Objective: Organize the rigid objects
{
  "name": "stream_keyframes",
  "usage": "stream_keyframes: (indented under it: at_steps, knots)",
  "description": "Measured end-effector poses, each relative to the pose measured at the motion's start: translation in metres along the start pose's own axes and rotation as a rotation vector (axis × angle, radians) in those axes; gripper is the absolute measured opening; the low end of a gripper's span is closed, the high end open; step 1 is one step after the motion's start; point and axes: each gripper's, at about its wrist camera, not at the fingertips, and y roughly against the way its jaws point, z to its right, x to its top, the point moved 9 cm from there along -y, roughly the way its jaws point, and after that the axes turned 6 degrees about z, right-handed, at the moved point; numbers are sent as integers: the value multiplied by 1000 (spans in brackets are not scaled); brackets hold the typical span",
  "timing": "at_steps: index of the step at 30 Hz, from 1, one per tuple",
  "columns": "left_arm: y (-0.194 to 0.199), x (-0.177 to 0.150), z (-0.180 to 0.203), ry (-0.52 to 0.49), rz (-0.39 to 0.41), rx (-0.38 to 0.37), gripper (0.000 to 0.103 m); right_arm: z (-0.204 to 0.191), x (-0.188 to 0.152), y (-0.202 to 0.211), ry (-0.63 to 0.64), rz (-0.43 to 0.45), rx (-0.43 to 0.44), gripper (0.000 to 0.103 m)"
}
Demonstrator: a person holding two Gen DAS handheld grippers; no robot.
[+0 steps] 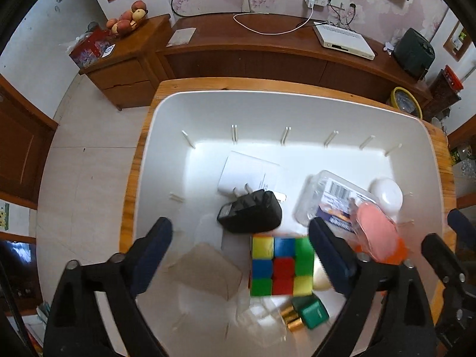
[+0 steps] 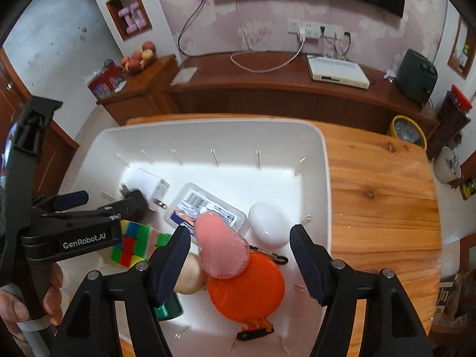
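**Cube and clutter share one white bin**

Rubik's cube (image 1: 281, 266) lies near the front of the white bin (image 1: 166, 113) on the counter (image 2: 380, 184). Left gripper (image 1: 241, 253) hovers with jaws spread, empty, its right finger close beside the cube. Right gripper (image 2: 241, 255) hangs over the pink case (image 2: 221, 245), jaws also spread. A clean pick probably means lowering straight down, squaring to flat faces. Black charger (image 1: 251, 214), clear box (image 1: 333, 199), white egg-shaped case (image 2: 267, 223) and orange disc (image 2: 247, 291) crowd close.

Black grippers (image 2: 239, 255), navy-padded jaws
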Motion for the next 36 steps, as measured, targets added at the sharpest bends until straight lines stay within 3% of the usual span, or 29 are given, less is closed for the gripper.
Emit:
stream_keyframes:
  at_steps: [12,18,23,27,36]
  knots:
    - [101,-16,7,-70,100,-66,99,5,-10,107,41,118,-20,70]
    - [162,-40,13,-112,169,-60,99,-1,-30,167,71,159,-52,71]
    - [208,-73,18,-155,240,-61,99,-8,-57,214,83,209,-61,78]
    - [230,-97,19,-169,276,-45,99,-8,-81,239,63,212,-72,79]
    - [260,-142,25,-170,336,-103,99,-6,-130,281,24,227,-42,80]
